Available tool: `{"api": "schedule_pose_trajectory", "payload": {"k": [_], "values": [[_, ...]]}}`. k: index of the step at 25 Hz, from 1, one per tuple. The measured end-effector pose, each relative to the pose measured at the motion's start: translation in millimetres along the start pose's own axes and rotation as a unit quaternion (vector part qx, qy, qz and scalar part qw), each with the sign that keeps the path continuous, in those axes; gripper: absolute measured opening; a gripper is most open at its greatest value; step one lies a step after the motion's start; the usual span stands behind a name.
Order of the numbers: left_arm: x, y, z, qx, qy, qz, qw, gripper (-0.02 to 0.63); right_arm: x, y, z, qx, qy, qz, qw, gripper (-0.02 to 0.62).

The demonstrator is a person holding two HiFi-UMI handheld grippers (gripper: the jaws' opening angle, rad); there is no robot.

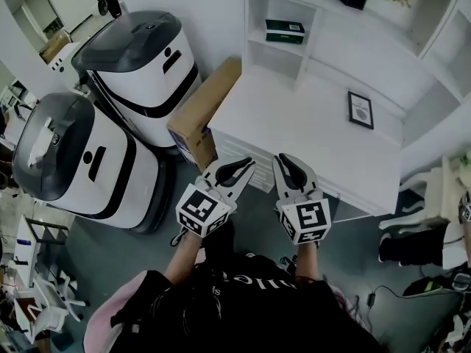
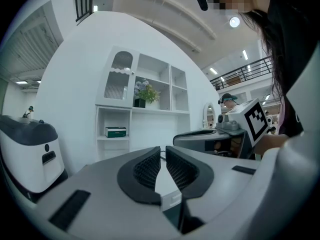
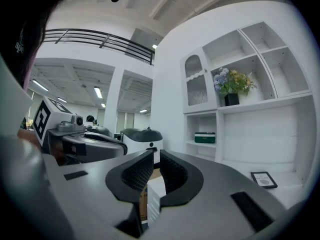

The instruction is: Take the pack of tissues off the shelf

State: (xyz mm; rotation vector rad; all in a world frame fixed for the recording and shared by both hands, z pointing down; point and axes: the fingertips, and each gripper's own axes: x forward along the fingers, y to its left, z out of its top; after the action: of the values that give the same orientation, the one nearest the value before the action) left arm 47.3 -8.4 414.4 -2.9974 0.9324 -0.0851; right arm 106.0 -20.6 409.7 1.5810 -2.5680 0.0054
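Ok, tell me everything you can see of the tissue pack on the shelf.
The pack of tissues is a flat, dark green rectangular pack with a pale band along its front. It lies flat on the middle board of the narrow open white cubby, alone there, touching only that board.

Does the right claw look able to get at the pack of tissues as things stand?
Probably yes, after opening: the pack of tissues sits alone in an open-fronted cubby, nothing before it, but the right claw is shut and well short.
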Motion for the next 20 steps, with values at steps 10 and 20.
{"api": "schedule_pose_trajectory", "payload": {"k": [10, 20], "values": [[32.3, 133.6, 10.9, 0.009, -0.006, -0.046, 0.9989, 0.041, 134.3, -11.8, 24.3, 0.009, 0.012, -0.037, 0.999, 0.069], [55.2, 225.2, 8.6, 0.007, -0.012, -0.093, 0.9956, 0.043, 227.9, -23.3, 36.7, 0.005, 0.023, -0.08, 0.996, 0.069]]}}
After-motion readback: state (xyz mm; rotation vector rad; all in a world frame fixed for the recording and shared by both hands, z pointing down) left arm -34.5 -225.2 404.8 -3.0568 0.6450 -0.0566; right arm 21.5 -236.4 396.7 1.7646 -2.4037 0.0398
